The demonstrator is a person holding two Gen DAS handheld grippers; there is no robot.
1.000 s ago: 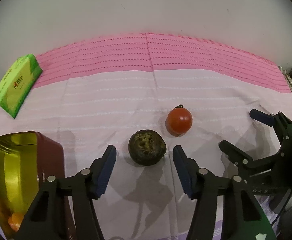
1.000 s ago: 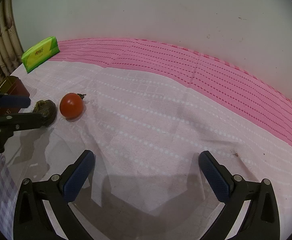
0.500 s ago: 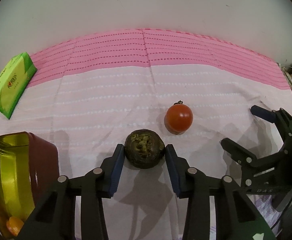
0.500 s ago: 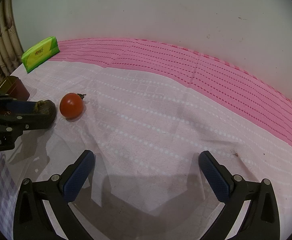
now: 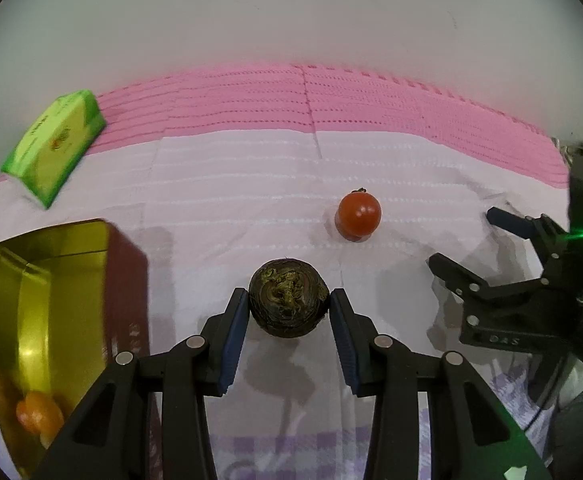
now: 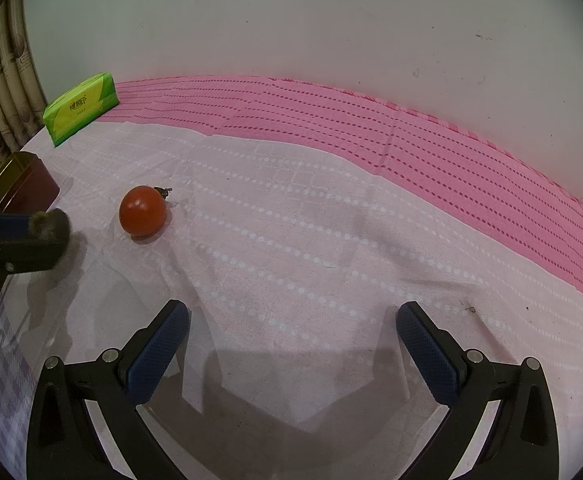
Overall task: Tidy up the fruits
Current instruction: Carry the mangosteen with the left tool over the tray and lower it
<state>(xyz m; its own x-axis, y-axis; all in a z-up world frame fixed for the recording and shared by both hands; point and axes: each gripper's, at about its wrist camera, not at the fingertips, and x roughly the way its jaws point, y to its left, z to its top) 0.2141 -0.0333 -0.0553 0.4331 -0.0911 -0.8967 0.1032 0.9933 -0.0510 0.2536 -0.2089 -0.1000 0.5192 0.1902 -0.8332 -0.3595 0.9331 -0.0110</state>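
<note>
At left, a gold tin holds an orange fruit; left tongs clamp a dark fruit; right tongs gape.

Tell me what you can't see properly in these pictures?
- Orange fruit inside the gold tin: left wrist view, cut off by the picture's edge and blurred.
- Dark round fruit: its sides sit behind the left gripper pads; in the right wrist view a finger covers most of it.
- Green packet: its writing is too small to read.
</note>
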